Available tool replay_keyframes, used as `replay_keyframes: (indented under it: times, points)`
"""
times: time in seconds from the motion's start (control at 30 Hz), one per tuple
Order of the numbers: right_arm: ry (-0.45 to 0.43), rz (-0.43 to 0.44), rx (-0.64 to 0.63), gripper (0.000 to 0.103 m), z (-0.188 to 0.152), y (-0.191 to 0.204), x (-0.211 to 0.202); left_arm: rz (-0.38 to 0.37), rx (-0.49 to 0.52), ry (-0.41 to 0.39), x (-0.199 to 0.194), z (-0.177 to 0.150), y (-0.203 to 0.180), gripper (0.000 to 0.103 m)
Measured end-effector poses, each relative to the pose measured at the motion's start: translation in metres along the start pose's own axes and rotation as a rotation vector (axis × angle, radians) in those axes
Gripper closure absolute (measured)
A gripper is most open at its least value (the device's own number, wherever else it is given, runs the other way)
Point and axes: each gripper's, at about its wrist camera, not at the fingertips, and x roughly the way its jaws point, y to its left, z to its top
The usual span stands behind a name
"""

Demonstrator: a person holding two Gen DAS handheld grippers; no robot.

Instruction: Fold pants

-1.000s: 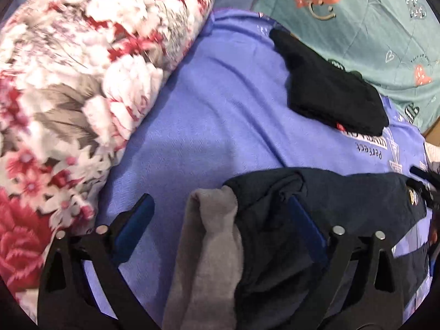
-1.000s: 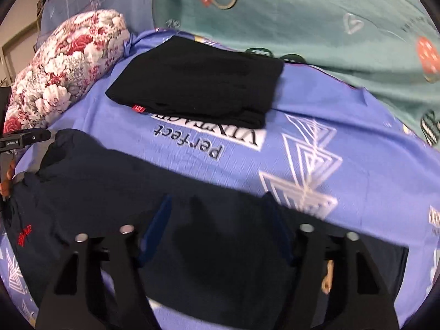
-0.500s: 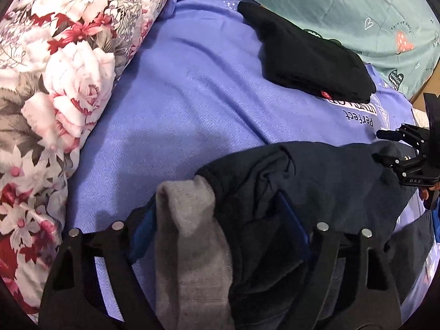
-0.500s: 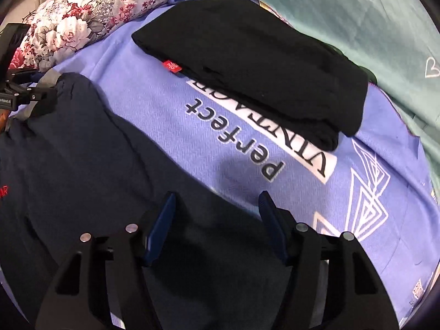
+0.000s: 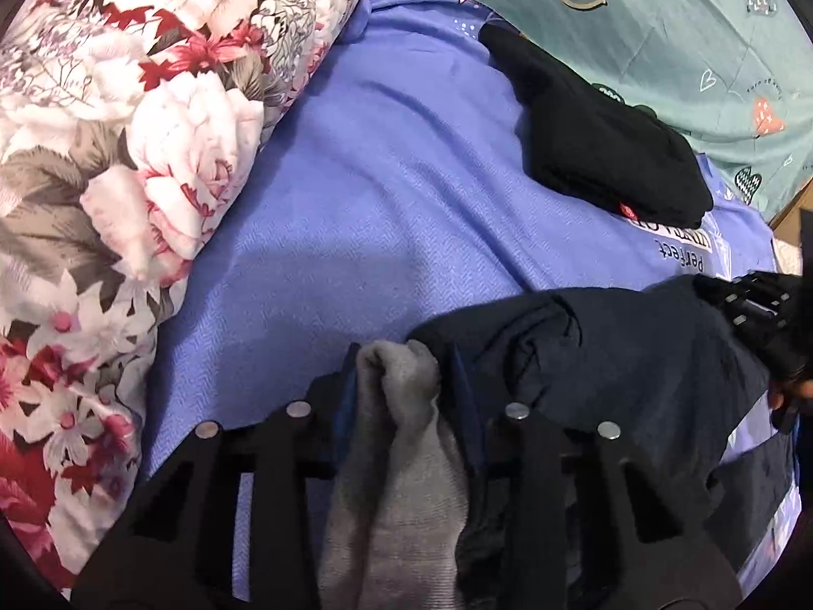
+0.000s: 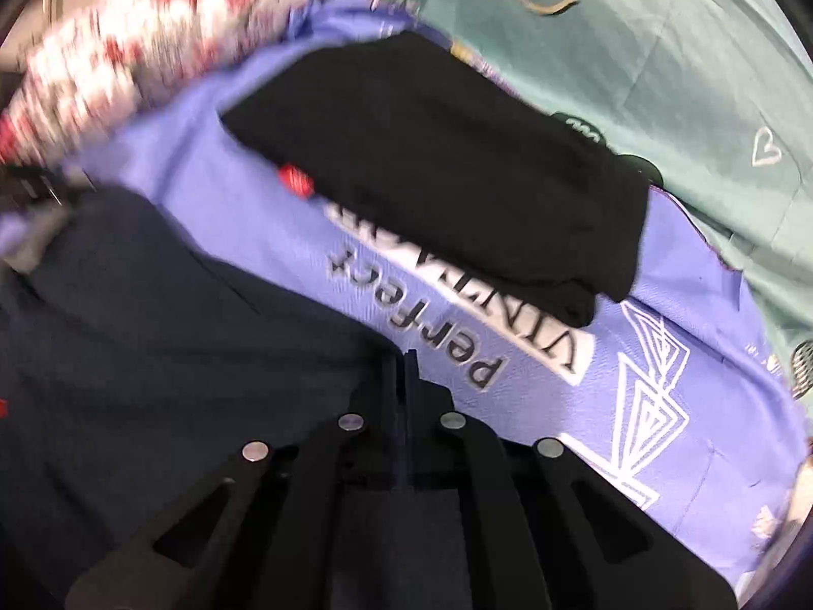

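Note:
Dark navy pants (image 5: 635, 356) with a grey waistband (image 5: 401, 437) lie on a purple blanket (image 5: 381, 193). My left gripper (image 5: 401, 381) is shut on the grey waistband at the pants' left end. The right gripper shows at the right edge of that view (image 5: 762, 305). In the right wrist view the pants (image 6: 152, 345) spread to the left, and my right gripper (image 6: 404, 371) is shut on their dark edge, close to the blanket (image 6: 676, 295) with the "perfect" print.
A folded black garment (image 5: 599, 137) (image 6: 457, 168) lies on the blanket behind the pants. A floral pillow (image 5: 127, 127) lies along the left. A teal sheet (image 5: 686, 25) (image 6: 660, 25) covers the far side.
Both grippers were open over the pants and have closed, the left on the grey waistband, the right on the dark edge. The right wrist view is now blurred from motion.

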Motion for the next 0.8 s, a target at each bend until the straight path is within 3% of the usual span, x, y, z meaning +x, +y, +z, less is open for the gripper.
replay_keyframes:
  times: [0.03,0.07,0.1,0.13,0.17,0.23,0.33,0.37,0.4,0.43,0.47,0.5,0.53,0.6,0.7,0.8]
  points:
    - [-0.007,-0.025,-0.017,0.095,-0.001,0.005,0.0,0.004,0.007,0.006,0.0,0.0,-0.001,0.062]
    - [0.001,-0.043,-0.025,0.085,0.001,0.006,0.0,0.003,0.014,0.011,-0.002,0.0,-0.003,0.056]
    - [0.021,-0.054,0.004,0.062,0.003,0.001,-0.004,-0.003,0.018,0.014,-0.004,0.001,-0.004,0.042]
    - [0.017,-0.036,0.037,0.056,0.004,-0.004,-0.008,-0.01,0.027,0.01,-0.007,0.003,-0.006,0.035]
    - [-0.002,0.004,0.082,0.054,0.003,-0.012,-0.015,-0.013,0.042,0.004,-0.011,0.005,-0.007,0.033]
    - [-0.032,0.042,0.167,0.053,-0.003,-0.035,-0.031,-0.013,0.076,0.004,-0.014,0.01,-0.009,0.019]
    - [-0.045,0.029,0.264,0.044,-0.024,-0.068,-0.044,0.005,0.095,0.038,-0.007,0.014,-0.009,0.017]
    - [-0.042,0.02,0.29,0.044,-0.031,-0.076,-0.048,0.004,0.092,0.054,-0.004,0.015,-0.009,0.018]
    - [-0.034,0.008,0.33,0.044,-0.042,-0.087,-0.051,-0.005,0.085,0.087,0.002,0.016,-0.008,0.026]
    - [-0.025,0.006,0.362,0.044,-0.053,-0.097,-0.05,-0.008,0.083,0.102,0.007,0.016,-0.008,0.055]
    - [-0.009,0.0,0.403,0.044,-0.065,-0.108,-0.05,0.0,0.09,0.11,0.01,0.015,-0.009,0.062]
    - [-0.007,-0.005,0.429,0.044,-0.074,-0.111,-0.053,0.015,0.104,0.093,0.01,0.015,-0.011,0.078]
    - [-0.007,-0.004,0.461,0.044,-0.083,-0.118,-0.055,0.016,0.124,0.08,0.009,0.015,-0.015,0.087]
    - [-0.012,0.005,0.51,0.044,-0.093,-0.128,-0.062,0.058,0.139,0.058,0.004,0.015,-0.019,0.088]
    - [-0.032,0.017,0.547,0.043,-0.105,-0.138,-0.068,0.123,0.163,-0.059,-0.019,0.017,-0.021,0.088]
    - [0.011,0.001,0.516,0.043,-0.111,-0.139,-0.061,0.106,0.13,-0.031,-0.016,0.018,-0.015,0.088]
